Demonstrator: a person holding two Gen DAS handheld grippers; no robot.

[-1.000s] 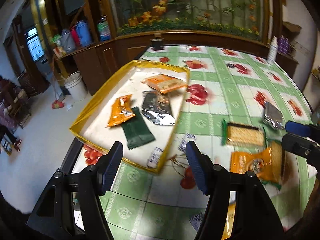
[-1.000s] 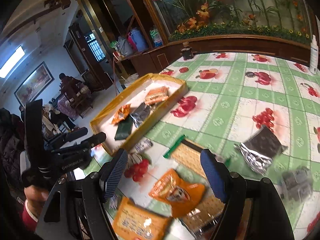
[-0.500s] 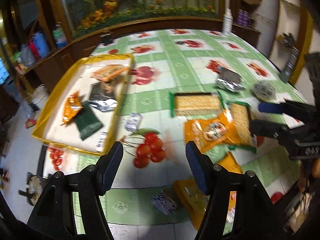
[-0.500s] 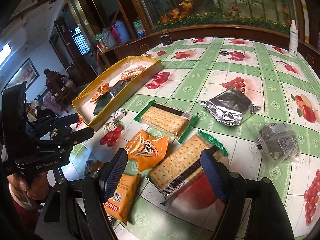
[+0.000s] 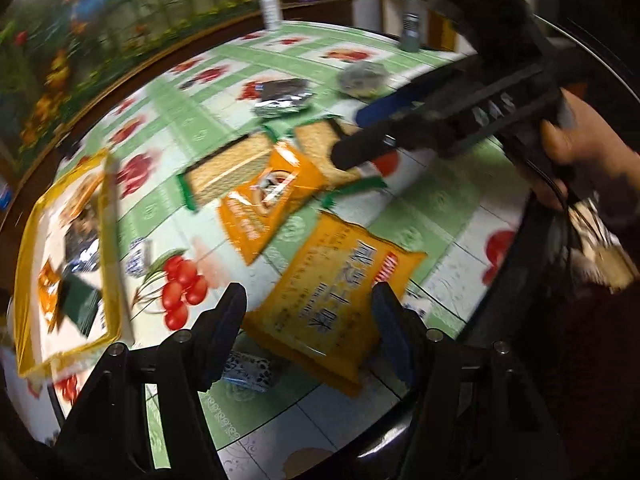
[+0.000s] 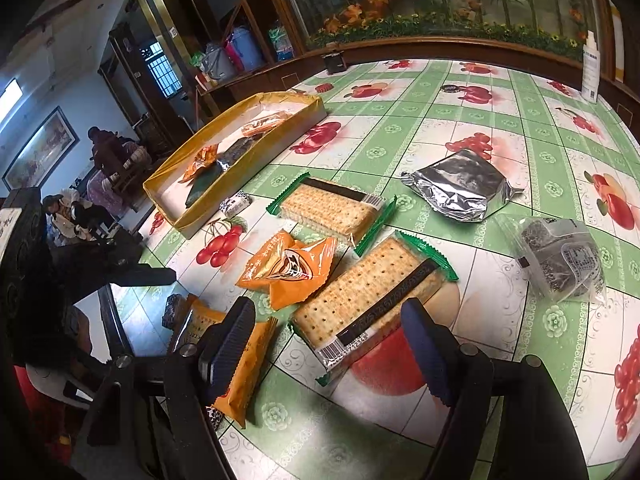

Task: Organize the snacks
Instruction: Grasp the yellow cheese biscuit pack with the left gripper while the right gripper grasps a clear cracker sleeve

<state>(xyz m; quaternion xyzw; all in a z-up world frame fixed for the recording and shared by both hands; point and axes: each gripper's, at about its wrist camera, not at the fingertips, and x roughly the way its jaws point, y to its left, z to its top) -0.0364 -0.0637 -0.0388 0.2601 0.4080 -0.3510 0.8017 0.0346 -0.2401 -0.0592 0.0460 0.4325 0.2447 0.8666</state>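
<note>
Both grippers wide open, empty. Left gripper [image 5: 308, 320] poised over yellow packet [image 5: 336, 300] at table's [image 6: 500, 120] near edge; right gripper [image 6: 328, 344] over cracker pack [image 6: 368, 296]. Straddle short sides, lower squarely, then close gently. Tray [image 6: 256, 160] toward far-left corner.

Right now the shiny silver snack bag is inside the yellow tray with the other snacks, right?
Not quite. The shiny silver snack bag lies out on the green tablecloth, well apart from the yellow tray. The right wrist view shows it. The tray does hold other snacks.
</note>
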